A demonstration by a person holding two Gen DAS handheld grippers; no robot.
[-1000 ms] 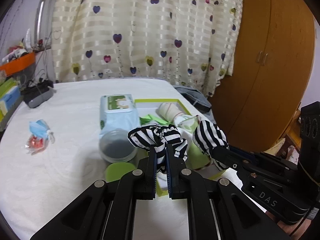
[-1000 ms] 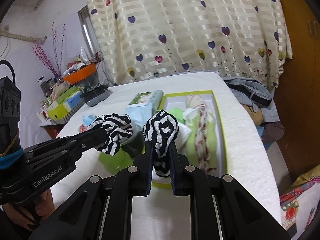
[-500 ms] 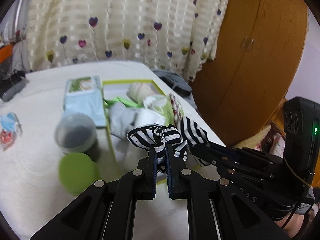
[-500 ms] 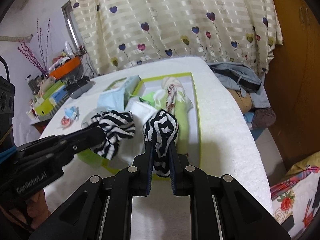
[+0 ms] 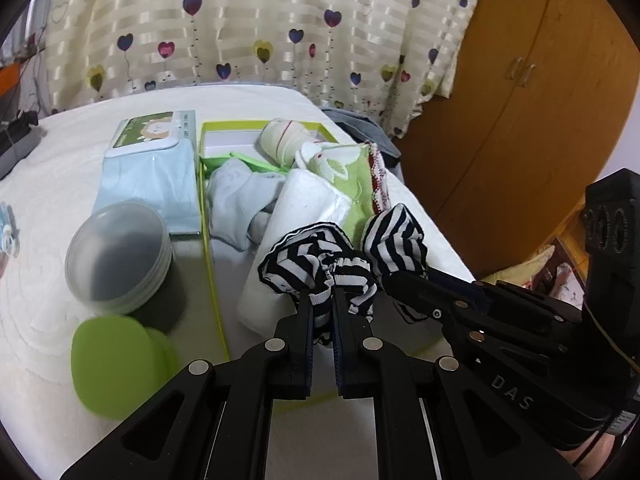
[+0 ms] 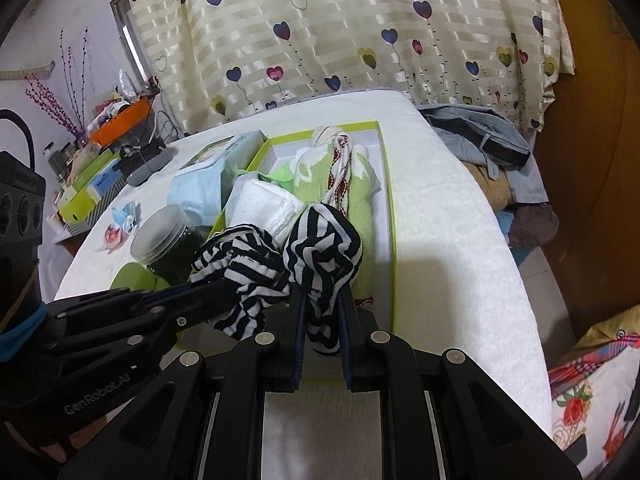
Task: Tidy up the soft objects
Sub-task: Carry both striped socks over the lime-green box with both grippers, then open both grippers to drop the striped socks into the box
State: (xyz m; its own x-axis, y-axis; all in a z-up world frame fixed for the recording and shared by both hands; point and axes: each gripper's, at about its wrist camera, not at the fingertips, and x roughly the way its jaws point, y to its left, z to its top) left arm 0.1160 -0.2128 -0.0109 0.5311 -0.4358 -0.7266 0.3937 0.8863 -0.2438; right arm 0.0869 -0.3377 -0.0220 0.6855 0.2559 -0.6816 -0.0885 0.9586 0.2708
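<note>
A black-and-white striped cloth (image 5: 320, 264) hangs bunched between both grippers, just above the near end of a shallow green-rimmed box (image 5: 210, 240). My left gripper (image 5: 323, 300) is shut on its left end, and my right gripper (image 6: 323, 300) is shut on its right end (image 6: 324, 252). In the box lie a folded white towel (image 5: 308, 204), a pale blue sock (image 5: 236, 196), a green patterned cloth (image 5: 348, 172) and a rolled cream cloth (image 5: 280, 140). The right gripper also shows at the left wrist view's right side (image 5: 394, 280).
On the white bedspread left of the box stand a wipes pack (image 5: 152, 160), a frosted-lid jar (image 5: 116, 252) and a green lid (image 5: 116, 364). A wooden wardrobe (image 5: 520, 100) rises at the right. Clothes (image 6: 480, 148) are piled off the bed's far side.
Both grippers have carried the striped cloth forward and down, from beside the jar to over the near end of the box. Their grips have stayed the same.
</note>
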